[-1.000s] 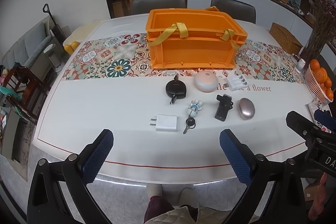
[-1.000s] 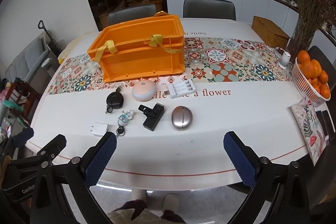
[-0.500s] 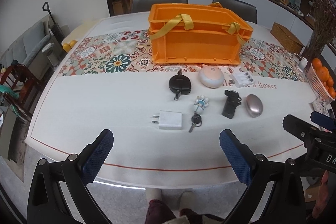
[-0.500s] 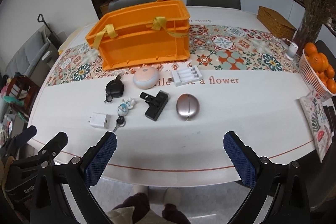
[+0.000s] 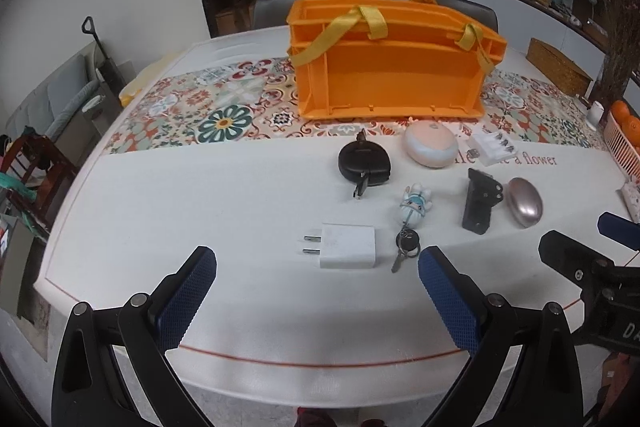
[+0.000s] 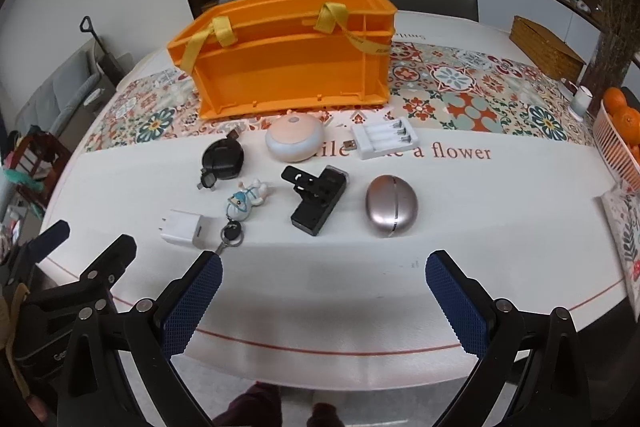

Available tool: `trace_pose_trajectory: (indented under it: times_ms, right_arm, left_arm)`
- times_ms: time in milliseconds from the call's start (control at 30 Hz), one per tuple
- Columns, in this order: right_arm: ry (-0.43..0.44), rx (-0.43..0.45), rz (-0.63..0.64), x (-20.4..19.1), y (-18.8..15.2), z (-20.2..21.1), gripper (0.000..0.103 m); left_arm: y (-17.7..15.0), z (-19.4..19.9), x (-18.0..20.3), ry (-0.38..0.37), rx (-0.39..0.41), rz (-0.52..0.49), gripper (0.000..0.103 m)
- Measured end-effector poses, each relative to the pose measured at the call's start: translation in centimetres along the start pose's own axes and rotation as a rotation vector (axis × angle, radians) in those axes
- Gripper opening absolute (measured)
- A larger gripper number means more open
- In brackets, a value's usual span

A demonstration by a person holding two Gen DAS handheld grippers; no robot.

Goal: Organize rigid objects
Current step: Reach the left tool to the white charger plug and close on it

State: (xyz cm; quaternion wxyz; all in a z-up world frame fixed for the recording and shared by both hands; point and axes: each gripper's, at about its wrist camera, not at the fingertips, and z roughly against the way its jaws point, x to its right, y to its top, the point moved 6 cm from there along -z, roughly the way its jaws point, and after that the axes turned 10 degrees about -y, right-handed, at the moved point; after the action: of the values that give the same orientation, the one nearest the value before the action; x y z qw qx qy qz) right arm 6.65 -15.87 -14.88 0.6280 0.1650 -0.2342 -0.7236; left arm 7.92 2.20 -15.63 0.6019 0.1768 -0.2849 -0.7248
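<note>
Crate (image 5: 394,67) sits on our white table (image 5: 180,195), its patterned runner (image 5: 216,107) beneath; small items lie before the crate. Left gripper (image 5: 318,291) and right gripper (image 6: 322,291) gape wide, empty.

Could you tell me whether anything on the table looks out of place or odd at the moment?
Yes: the orange crate lies tipped on its side on the patterned runner, its opening facing the small items rather than up, so nothing can be dropped in. The retractable cable reel has its plug end pulled out loose. Otherwise the items lie apart and look intact.
</note>
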Motion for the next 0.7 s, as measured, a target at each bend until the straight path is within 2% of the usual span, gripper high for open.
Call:
trace_pose_trajectory:
  times_ms: [333,600,700]
  right_arm:
    - [-0.051,-0.005,0.004,-0.9,-0.7,-3.1,0.102]
    - [-0.088,-0.010,-0.027,-0.5,-0.9,-5.0,0.102]
    - [-0.094,-0.017,-0.031,-0.5,-1.1,-5.5,0.102]
  left_arm:
    - [-1.0,-4.6,-0.1,-0.027,-0.009,-0.055,0.098]
    - [-1.6,-7.5,-0.7,-0.045,-0.018,-0.024,0.083]
    - [-1.7,-8.0,-0.8,-0.059,-0.008,-0.009,0.083]
